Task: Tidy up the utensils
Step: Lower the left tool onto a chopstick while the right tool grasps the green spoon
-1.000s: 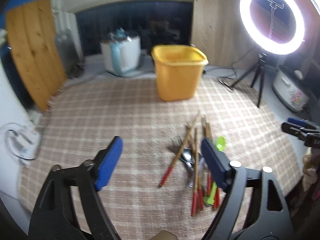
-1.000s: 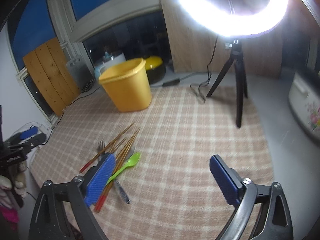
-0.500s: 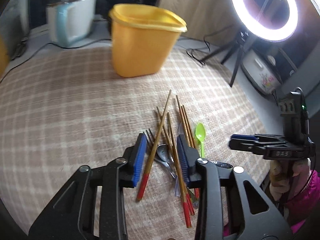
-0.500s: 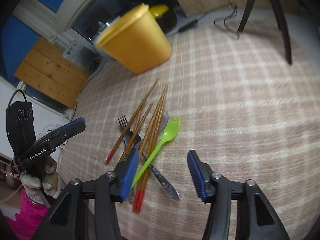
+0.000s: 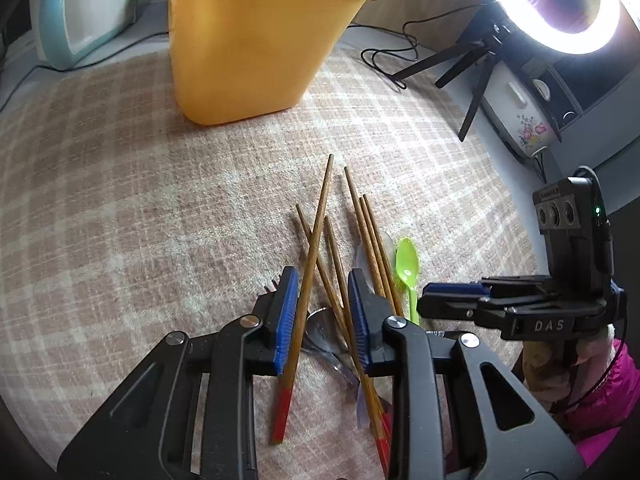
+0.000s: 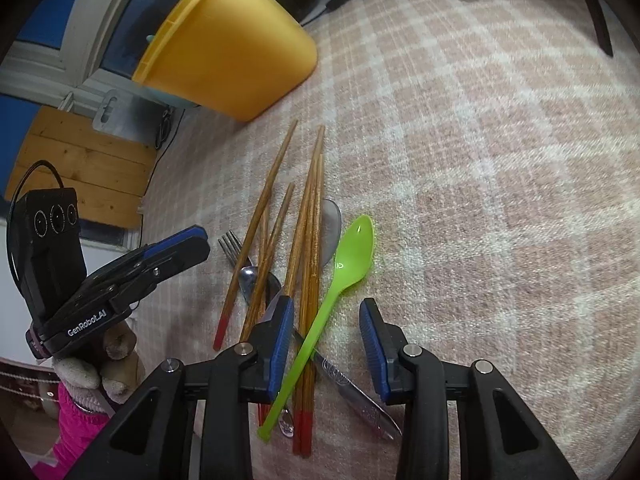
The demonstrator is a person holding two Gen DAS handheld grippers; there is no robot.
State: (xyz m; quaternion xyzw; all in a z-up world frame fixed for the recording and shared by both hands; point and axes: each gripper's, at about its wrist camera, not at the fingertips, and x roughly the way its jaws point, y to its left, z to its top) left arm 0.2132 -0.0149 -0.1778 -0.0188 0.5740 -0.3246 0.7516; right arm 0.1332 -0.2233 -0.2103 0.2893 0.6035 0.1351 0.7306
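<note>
Left wrist view shows the left gripper (image 5: 322, 316) low over the pile, its fingers (image 5: 286, 316) partly spread with a red-tipped chopstick (image 5: 308, 280) between them. They do not look like they pinch it yet. More chopsticks (image 5: 372, 236) cross just past the fingertips and under the right-side finger. To do this well, I think the fingers should close on just that one stick, near its middle, so it does not tip when lifted.

Right wrist view shows the right gripper (image 6: 326, 336) with its fingers spread too, and they hold nothing. The green spoon (image 6: 340, 292) has its handle between them, lying slanted over a bundle of chopsticks (image 6: 310, 240) beside the left-side finger. A metal knife (image 6: 352, 388) lies under the spoon handle. A fork (image 6: 234, 246) and a metal spoon (image 6: 250, 278) sit left of the fingers.

Everything in the pile is crossed and touching, so pulling one thing may drag others. That could get in the way.

Farther ahead of the fingers stands the yellow bin (image 5: 256, 40) on the checked cloth (image 5: 120, 200) of the desk. Well beyond it are a kettle (image 5: 76, 12) and a ring light (image 5: 560, 4) on a tripod.
</note>
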